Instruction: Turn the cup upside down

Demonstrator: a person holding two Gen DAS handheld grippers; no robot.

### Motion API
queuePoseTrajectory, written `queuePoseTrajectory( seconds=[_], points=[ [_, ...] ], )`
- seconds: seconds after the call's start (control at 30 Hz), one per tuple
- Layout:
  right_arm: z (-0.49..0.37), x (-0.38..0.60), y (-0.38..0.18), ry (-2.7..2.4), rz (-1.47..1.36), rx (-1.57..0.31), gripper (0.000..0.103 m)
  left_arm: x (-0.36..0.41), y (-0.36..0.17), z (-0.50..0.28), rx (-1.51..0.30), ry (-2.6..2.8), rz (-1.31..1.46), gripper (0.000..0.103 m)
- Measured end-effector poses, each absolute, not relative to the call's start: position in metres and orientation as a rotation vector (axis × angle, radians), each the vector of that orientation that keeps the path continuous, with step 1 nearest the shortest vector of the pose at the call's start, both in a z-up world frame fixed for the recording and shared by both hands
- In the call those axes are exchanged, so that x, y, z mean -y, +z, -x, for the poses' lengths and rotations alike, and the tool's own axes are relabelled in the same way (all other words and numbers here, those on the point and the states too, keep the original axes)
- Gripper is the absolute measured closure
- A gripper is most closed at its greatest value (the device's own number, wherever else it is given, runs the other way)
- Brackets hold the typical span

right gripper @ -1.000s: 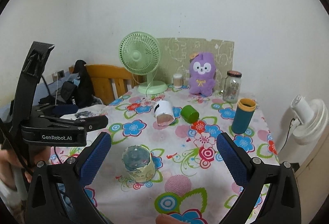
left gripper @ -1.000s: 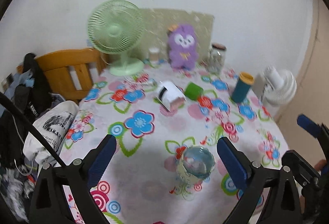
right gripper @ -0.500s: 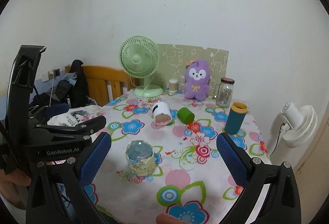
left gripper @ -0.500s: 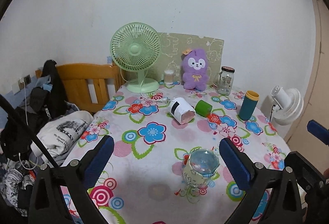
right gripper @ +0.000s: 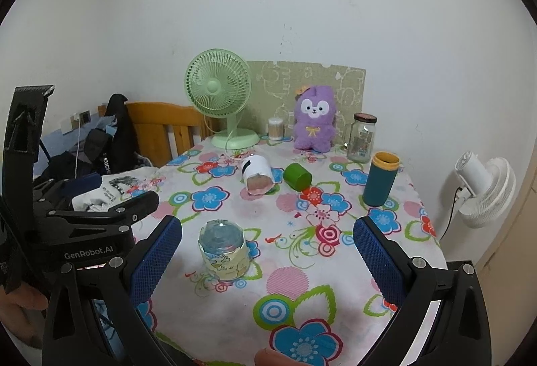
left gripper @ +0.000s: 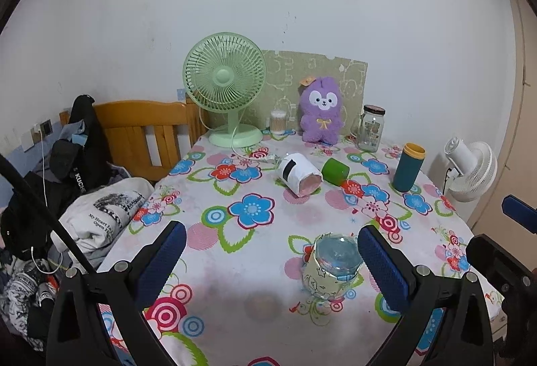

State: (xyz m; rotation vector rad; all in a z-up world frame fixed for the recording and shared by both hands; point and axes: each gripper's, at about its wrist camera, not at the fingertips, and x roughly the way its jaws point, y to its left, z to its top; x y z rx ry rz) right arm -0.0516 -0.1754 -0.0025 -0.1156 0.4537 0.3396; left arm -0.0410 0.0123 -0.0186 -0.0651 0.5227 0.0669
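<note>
The cup (left gripper: 332, 267) is standing bottom-up on the floral table (left gripper: 235, 245), untouched, while the left gripper (left gripper: 268, 260) and right gripper (right gripper: 266, 258) are both holding their fingers wide apart.

On the floral-clothed worktop (right gripper: 302, 292): one upside-down clear glass cup with a yellow cartoon wrap (right gripper: 223, 252), one white cylinder lying on its side (right gripper: 256, 173), one green tipped cup (right gripper: 297, 177), one teal tumbler with yellow rim (right gripper: 381, 179), one lidded glass jar (right gripper: 362, 138), one cotton-swab tub (right gripper: 276, 128), one purple plush toy (right gripper: 313, 119), one green desk fan (right gripper: 220, 89). One white fan (right gripper: 486, 188) stands beside it.
</note>
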Motion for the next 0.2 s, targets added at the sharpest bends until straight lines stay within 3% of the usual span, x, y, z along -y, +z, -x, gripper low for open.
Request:
queuePoseTrajectory(
  seconds=[0.2],
  points=[
    [0.0479, 0.1753, -0.0068, 0.337, 0.112, -0.467, 0.0, -0.008, -0.0244, 0.0401, -0.538, 0.06, 0.048, 0.0]
  ],
)
